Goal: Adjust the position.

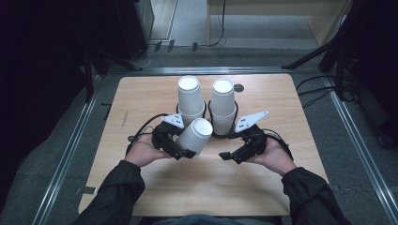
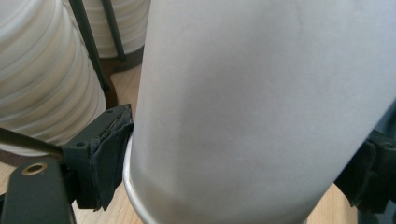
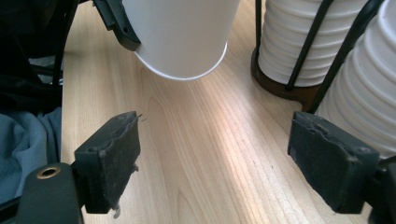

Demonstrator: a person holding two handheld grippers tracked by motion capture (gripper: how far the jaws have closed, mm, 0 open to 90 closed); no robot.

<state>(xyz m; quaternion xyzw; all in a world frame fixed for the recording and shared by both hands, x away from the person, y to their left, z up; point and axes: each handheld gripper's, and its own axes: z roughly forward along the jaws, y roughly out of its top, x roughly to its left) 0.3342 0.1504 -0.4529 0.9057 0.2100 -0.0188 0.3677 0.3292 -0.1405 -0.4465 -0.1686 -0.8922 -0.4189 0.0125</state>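
Observation:
A single white paper cup [image 1: 195, 135] hangs tilted over the middle of the wooden table [image 1: 141, 103], its rolled rim toward the table. My left gripper [image 1: 181, 150] is shut on it near the rim. In the left gripper view the cup [image 2: 261, 102] stands between the pads [image 2: 105, 158]. My right gripper [image 1: 230, 155] rests open just right of it, low over the table. In the right gripper view my right gripper [image 3: 219, 156] has bare wood between its jaws, and the held cup [image 3: 182, 32] hangs ahead.
Two stacks of upturned white cups [image 1: 190, 98] [image 1: 223, 104] stand in black wire holders behind both grippers. The right gripper view shows one stack [image 3: 299, 42] on a dark round base [image 3: 289, 91], close to its right jaw. A small dark disc [image 1: 239, 87] lies near the far edge.

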